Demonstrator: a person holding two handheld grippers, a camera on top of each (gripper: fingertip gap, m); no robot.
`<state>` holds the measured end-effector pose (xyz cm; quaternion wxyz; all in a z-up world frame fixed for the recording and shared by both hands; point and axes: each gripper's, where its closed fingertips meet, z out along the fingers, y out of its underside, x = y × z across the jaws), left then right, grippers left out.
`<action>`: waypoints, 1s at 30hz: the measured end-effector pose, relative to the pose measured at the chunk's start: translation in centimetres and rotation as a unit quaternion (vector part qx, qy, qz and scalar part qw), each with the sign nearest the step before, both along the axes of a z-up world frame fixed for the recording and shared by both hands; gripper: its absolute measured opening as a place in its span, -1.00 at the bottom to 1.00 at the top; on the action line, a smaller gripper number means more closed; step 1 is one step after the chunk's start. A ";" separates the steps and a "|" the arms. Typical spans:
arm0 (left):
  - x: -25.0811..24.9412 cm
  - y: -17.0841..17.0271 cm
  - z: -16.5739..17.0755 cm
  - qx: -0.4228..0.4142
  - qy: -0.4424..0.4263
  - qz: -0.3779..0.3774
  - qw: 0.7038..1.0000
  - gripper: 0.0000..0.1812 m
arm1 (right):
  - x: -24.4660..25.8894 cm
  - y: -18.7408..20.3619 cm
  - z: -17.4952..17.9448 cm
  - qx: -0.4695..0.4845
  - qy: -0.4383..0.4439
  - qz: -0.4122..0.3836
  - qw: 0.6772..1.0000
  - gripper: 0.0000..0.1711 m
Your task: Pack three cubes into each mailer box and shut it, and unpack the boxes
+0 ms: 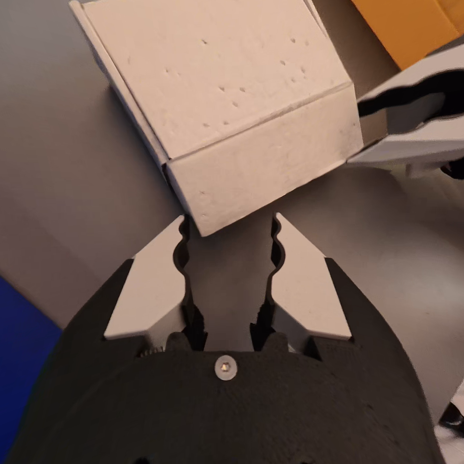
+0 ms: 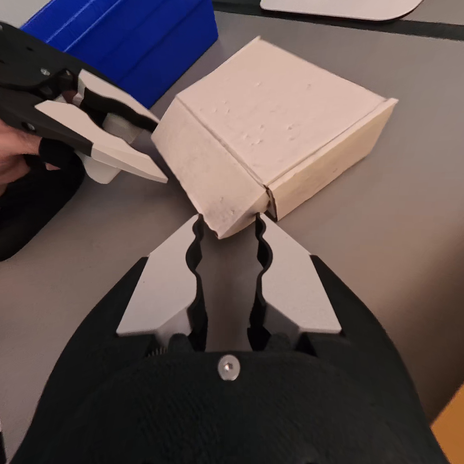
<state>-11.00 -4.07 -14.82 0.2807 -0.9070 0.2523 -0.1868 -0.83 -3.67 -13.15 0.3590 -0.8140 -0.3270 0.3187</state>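
Looking through the left wrist view, I see my left gripper with its jaws apart, holding nothing, a corner of the front flap of the one white mailer box reaching between its tips. The box sits closed on the grey table. My right gripper pokes in beside the box's right side, and a blue bin shows at the table's left edge.

Through the right wrist view, my right gripper is also spread open and empty, its tips straddling the same flap's other corner. The left gripper is close by the flap's left end, the one blue bin behind it.
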 end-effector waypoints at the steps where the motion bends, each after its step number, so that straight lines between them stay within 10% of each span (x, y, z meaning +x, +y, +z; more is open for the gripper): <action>1: -0.2 0.1 0.2 0.008 0.007 0.007 1.000 -0.25 | -0.3 -0.4 -0.2 -0.006 -0.003 0.012 1.000 -0.53; 12: -1.3 1.6 1.5 0.070 0.032 0.045 0.996 0.00 | 1.7 0.7 2.7 0.036 0.023 -0.018 0.999 -0.50; 30: 0.1 1.2 0.3 0.009 -0.050 0.031 0.998 -0.15 | -0.4 -0.4 -0.4 -0.013 0.000 0.001 1.000 -0.53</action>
